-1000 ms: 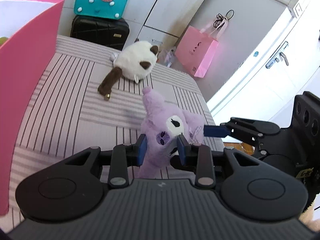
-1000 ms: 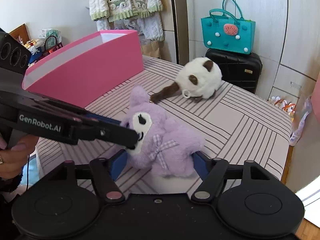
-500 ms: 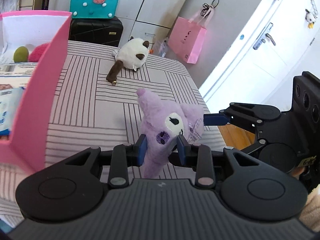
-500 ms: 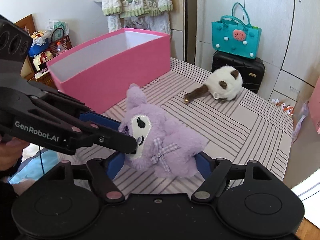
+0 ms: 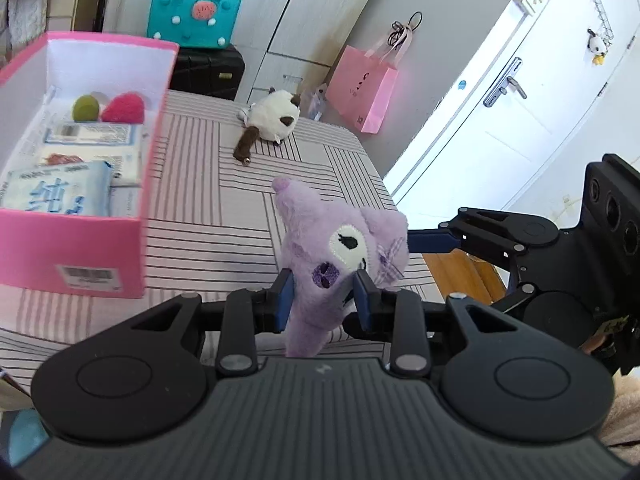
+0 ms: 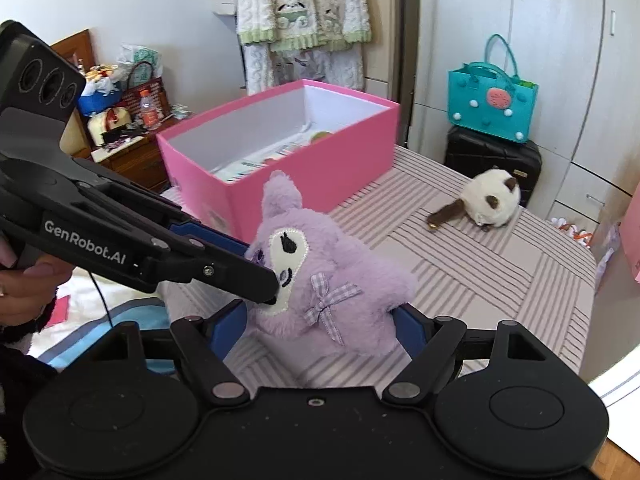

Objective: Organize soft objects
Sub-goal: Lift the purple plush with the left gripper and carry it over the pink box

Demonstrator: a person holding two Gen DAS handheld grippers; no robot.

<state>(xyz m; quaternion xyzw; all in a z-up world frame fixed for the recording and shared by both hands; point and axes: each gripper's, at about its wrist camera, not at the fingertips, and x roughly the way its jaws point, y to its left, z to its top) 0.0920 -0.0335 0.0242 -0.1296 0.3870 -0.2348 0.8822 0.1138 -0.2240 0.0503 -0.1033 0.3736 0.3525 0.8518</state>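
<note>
Lifted clear of the table (image 5: 208, 208) since earlier, the soft, light purple plush (image 5: 336, 256) squashes between the left gripper (image 5: 324, 300) fingers; the right gripper (image 6: 320, 320) fingers are opening around its body.

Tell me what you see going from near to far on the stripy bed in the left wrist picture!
Left tongs → purple plush toy → white and brown plush cat → black suitcase → teal tote bag.
</note>
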